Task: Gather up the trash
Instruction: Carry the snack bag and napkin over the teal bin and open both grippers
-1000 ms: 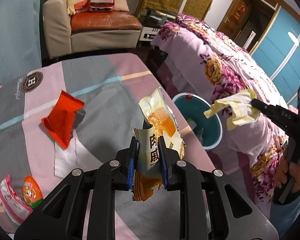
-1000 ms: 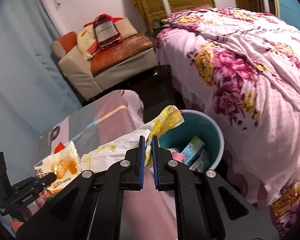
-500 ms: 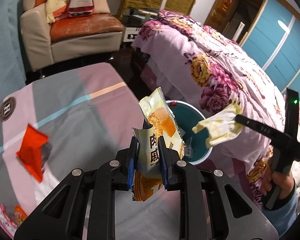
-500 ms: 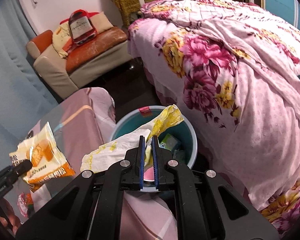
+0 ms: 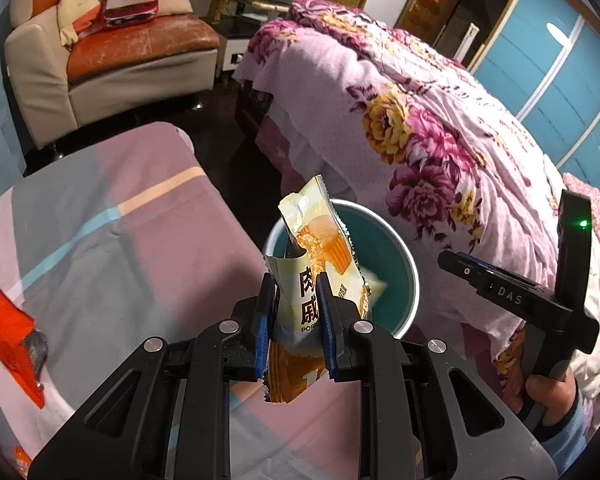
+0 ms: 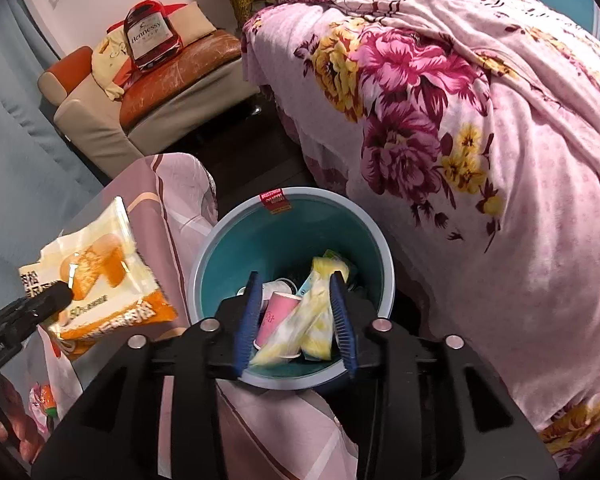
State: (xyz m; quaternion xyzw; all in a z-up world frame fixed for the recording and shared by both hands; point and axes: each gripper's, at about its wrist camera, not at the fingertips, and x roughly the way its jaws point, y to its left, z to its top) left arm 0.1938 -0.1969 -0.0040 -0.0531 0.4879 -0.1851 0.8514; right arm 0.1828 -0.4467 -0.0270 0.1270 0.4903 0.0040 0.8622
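My left gripper (image 5: 294, 308) is shut on a yellow-orange snack wrapper (image 5: 320, 264) and holds it over the table edge, just before the teal trash bin (image 5: 404, 276). The wrapper also shows at the left of the right wrist view (image 6: 100, 276). My right gripper (image 6: 296, 320) is open above the bin (image 6: 288, 232). The yellow-white crumpled wrapper (image 6: 312, 320) lies loose between its fingers, down in the bin among a pink paper cup (image 6: 274, 318) and other trash. In the left wrist view the right gripper (image 5: 500, 292) hangs right of the bin.
An orange-red wrapper (image 5: 14, 344) lies on the pink and grey tablecloth (image 5: 100, 240) at the left. More small packets (image 6: 40, 400) lie on the table. A flowered bed (image 6: 460, 120) stands right of the bin. An armchair (image 5: 112, 48) stands at the back.
My right gripper moved over the bin and opened, and the yellow-white wrapper dropped into the bin. My left gripper carried the snack wrapper toward the bin.
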